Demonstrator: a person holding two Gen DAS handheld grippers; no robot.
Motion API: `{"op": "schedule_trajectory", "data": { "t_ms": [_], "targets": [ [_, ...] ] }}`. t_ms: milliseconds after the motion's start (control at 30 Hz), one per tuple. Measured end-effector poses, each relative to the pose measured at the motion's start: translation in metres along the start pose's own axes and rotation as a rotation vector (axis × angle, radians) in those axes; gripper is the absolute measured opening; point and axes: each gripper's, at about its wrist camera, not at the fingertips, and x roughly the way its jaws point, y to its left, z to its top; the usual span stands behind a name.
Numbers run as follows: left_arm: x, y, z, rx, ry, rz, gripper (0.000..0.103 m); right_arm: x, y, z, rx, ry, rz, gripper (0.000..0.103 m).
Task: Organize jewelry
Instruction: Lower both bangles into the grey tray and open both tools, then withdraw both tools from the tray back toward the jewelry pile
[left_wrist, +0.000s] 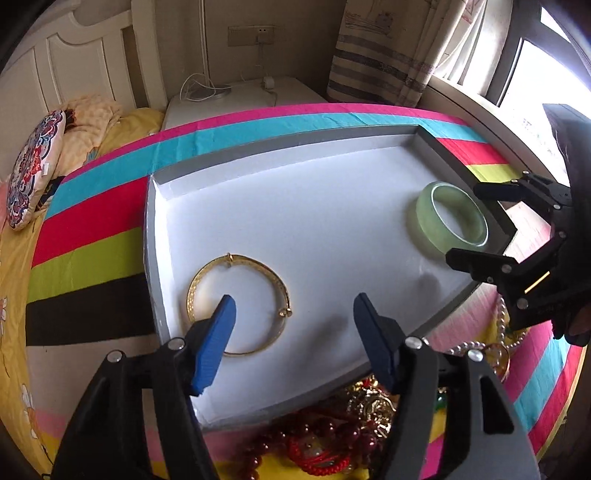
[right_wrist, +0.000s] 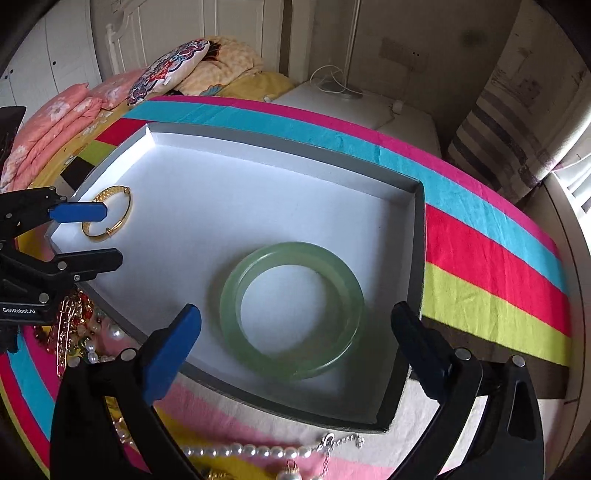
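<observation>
With both sets of jaws standing apart and empty over the white tray (right_wrist: 415, 236), the stiff, slick, breakable green bangle (right_wrist: 291, 310) is lying near-right, the light gold bangle (left_wrist: 238, 304) near-left; each is best gripped across its rim.

This is a bedroom in a home. A white panelled headboard (left_wrist: 74, 55) stands at the head of a bed spread with a yellow flowered sheet (left_wrist: 14, 295) and a striped cloth (right_wrist: 480, 236). A patterned cushion (left_wrist: 33, 170) and a rumpled blanket (right_wrist: 229, 62) lie near the headboard, with folded pink bedding (right_wrist: 55, 114) beside them. A white bedside cabinet (left_wrist: 236, 99) holds a charger cable under a wall socket (left_wrist: 255, 35), and striped curtains (left_wrist: 384, 51) hang by a bright window (left_wrist: 543, 62).
</observation>
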Motion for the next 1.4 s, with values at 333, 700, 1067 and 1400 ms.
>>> {"op": "schedule_trajectory", "data": {
  "t_ms": [333,700,1067,1400],
  "targets": [
    [-0.027,-0.039,-0.049,0.013,-0.023,0.006,0.065,-0.047,0.020,-0.077,0.066,-0.058,-0.034,0.099],
    [-0.054,-0.056,-0.088,0.010,-0.053,0.049,0.075,-0.083,0.046,-0.131,0.120,-0.117,-0.048,0.099],
    [-0.163,-0.029,-0.163,-0.178,-0.437,0.149,0.101,-0.177,0.070,-0.199,0.159,-0.461,0.124,0.099],
    [-0.160,-0.015,-0.220,-0.205,-0.393,0.379,0.101,-0.128,0.111,-0.186,0.201,-0.238,0.137,0.085]
  ]
}}
